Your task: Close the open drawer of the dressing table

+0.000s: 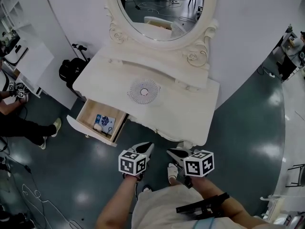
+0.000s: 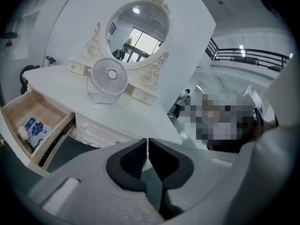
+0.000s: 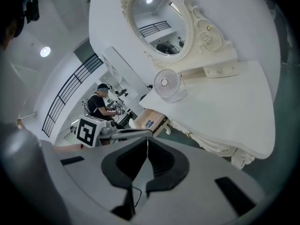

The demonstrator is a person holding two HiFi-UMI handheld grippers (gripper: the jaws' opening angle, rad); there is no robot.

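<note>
White dressing table counter (image 1: 190, 109) fills the head view, with a round fan (image 1: 143, 90) on it. Its wooden drawer (image 1: 87, 114) stands pulled out at lower left. The left gripper (image 1: 145, 147) and right gripper (image 1: 176, 152) hang side by side, well apart from the drawer.

Left gripper view: jaws together, empty, drawer (image 2: 42, 109) open at left.

Right gripper view: jaws together, empty, drawer (image 3: 150, 118) beyond the tips.

White dressing table (image 1: 183, 109) on dark floor (image 1: 71, 175), small round fan (image 1: 144, 90) on its top, drawer (image 1: 90, 131) pulled open
</note>
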